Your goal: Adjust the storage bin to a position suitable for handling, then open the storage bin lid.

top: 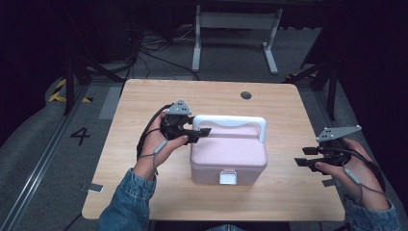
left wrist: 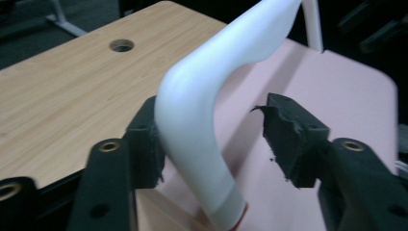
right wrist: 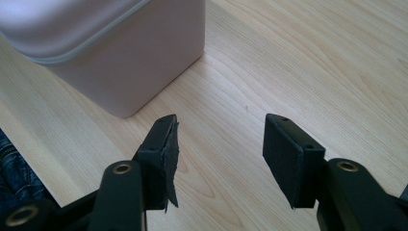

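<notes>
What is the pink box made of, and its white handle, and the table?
Pink box: probably plastic, smooth matte walls with rounded moulded corners. White handle: likely plastic too, with a soft sheen and one seamless curve. Table: wood-look top with pale grain lines, maybe laminate.

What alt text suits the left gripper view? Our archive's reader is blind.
The white handle of a pink box sits between the open left tongs, touching one jaw and clear of the other. The wooden table lies behind.
</notes>
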Available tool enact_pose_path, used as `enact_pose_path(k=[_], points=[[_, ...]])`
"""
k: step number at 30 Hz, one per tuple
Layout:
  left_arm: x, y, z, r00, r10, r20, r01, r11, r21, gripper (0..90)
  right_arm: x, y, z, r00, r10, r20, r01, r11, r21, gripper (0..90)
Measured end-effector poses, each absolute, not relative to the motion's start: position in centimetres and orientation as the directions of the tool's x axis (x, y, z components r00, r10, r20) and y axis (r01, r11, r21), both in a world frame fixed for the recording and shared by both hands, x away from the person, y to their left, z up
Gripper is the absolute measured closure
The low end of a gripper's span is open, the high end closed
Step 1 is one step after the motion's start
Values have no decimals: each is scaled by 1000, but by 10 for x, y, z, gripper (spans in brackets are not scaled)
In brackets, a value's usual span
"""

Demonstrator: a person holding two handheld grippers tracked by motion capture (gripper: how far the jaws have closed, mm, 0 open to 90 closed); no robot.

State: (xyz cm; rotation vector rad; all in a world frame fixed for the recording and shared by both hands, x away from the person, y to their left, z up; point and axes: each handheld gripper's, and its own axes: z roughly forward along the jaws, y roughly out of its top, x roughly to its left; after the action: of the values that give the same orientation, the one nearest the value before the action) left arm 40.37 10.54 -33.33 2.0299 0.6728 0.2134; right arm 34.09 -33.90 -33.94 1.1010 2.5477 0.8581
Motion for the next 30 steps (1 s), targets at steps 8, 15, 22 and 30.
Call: enact_pose_path(k=[8, 15, 22, 30], points=[[398, 110, -326, 836, 539, -106, 361, -394, 845, 691, 342, -337, -341, -692, 722, 23, 589, 546, 596, 479], [396, 112, -324, 852, 513, -103, 348, -408, 844, 710, 342, -338, -341, -693, 720, 20, 586, 547, 597, 479], [389, 111, -319, 865, 496, -79, 332, -445, 832, 713, 342, -338, -340, -693, 720, 19, 585, 548, 598, 480], [388, 110, -316, 869, 492, -50, 309, -463, 831, 716, 342, -338, -339, -694, 720, 14, 580, 548, 602, 480]])
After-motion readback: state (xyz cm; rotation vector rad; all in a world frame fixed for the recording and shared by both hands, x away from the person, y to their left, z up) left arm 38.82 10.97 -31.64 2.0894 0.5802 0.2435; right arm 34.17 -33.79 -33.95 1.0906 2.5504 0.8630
